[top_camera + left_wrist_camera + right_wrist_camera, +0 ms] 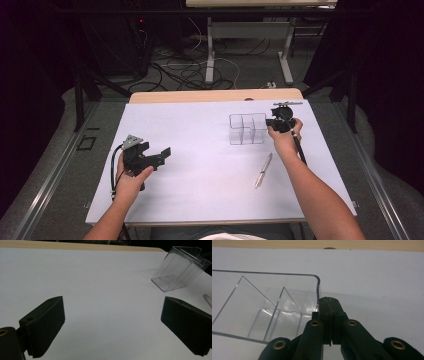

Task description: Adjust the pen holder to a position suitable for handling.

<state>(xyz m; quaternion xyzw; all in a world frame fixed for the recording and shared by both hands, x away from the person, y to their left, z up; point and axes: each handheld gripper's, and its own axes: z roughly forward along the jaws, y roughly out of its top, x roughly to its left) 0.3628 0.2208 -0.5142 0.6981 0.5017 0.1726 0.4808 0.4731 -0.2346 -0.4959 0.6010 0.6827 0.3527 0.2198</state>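
A clear plastic organiser with several compartments stands upright at the back right of the white sheet. My right gripper is at its right wall. In the right gripper view the jaws are shut together, and the organiser's right wall runs down along the outside of the left jaw; I see nothing between the jaws. A silver pen lies on the sheet in front of the organiser. My left gripper is held at the left, open and empty, facing the organiser and the pen's tip.
The white sheet covers a wooden table whose far edge shows behind it. Beyond the table are cables on the floor and the legs of another table.
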